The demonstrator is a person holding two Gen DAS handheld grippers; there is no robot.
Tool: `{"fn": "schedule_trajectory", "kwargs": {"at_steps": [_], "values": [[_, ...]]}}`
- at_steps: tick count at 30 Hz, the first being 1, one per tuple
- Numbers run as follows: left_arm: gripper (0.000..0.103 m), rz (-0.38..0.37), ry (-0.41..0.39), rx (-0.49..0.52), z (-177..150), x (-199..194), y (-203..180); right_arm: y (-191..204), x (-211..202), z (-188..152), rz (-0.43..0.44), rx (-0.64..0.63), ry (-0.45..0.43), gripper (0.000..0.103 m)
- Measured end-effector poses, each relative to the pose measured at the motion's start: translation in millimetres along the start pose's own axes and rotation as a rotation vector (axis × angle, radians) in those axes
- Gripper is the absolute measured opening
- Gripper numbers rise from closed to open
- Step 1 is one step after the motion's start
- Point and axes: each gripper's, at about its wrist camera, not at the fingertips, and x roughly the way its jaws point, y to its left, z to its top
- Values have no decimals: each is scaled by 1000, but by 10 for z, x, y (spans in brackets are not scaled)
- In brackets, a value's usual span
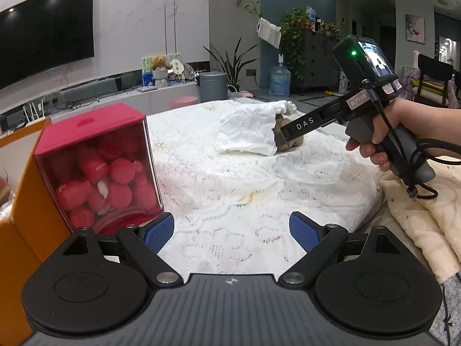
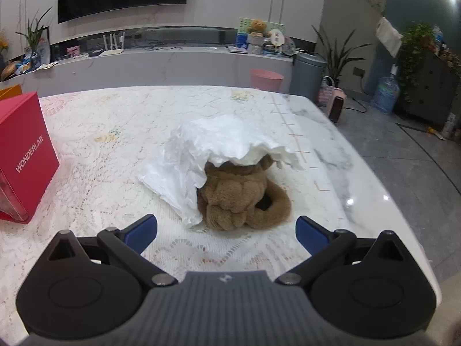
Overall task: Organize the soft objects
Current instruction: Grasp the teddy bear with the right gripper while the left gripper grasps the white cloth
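One brown plush toy [image 2: 239, 199] under one white cloth [image 2: 213, 150].

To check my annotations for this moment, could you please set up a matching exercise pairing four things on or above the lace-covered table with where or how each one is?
Things:
1. brown plush toy
2. crumpled white cloth
3. red box with a clear side
4. right gripper

States:
A. stands at the table's left edge, full of small red bottles
B. open, aimed at the toy without touching it
C. draped over the top of another thing
D. sits on the lace tablecloth, partly covered

Pairs: 1-D, 2-C, 3-A, 4-B
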Motion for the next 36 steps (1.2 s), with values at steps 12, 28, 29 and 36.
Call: {"fn": "schedule_trajectory", "kwargs": {"at_steps": [12,28,29,36], "values": [[103,15,40,10,-66,71,11,-61,453,-14,-69,-116,-18,84],[103,4,-1,33,8,-91,-66,210,-173,-29,-10,-237,-23,24],[103,3,-3,33,22,-96,-67,252,-253,-10,-12,-254,-20,24],[103,9,-22,51,51,-118,-105,450,-522,-181,35,-347,75,24]]}}
